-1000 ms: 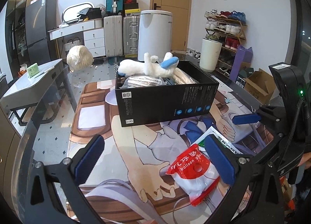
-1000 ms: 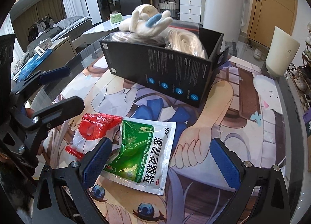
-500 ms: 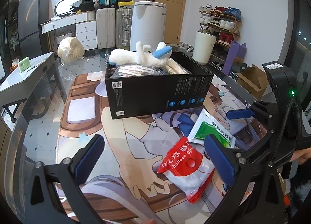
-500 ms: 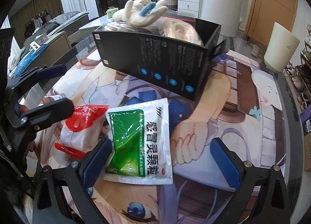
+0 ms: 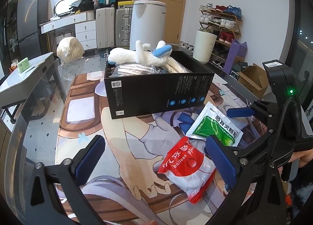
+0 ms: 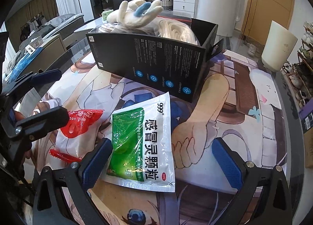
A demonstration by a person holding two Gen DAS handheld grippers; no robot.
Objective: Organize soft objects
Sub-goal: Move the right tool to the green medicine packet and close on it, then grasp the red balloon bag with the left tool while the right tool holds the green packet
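Note:
A black box (image 5: 156, 90) stands on the printed mat, holding a white and blue plush toy (image 5: 140, 55) and bagged items; it also shows in the right wrist view (image 6: 152, 68). A green and white medicine pouch (image 6: 142, 144) lies between the fingers of my open right gripper (image 6: 160, 164), and shows in the left wrist view (image 5: 213, 127). A red and white balloon glue bag (image 5: 189, 168) lies by the right finger of my open left gripper (image 5: 154, 160); it also shows in the right wrist view (image 6: 78, 127). Both grippers are empty.
The round glass table (image 5: 39, 119) carries an anime print mat (image 6: 234, 107). A cream bundle (image 5: 69, 49) lies at the far left of the table. A white bin (image 5: 147, 23), suitcases, a shoe rack (image 5: 221, 21) and cardboard boxes stand beyond the table.
Both grippers moved forward toward the pouches. The green pouch now lies deeper between my right gripper's fingers, and the box looms larger. Nothing was grasped.

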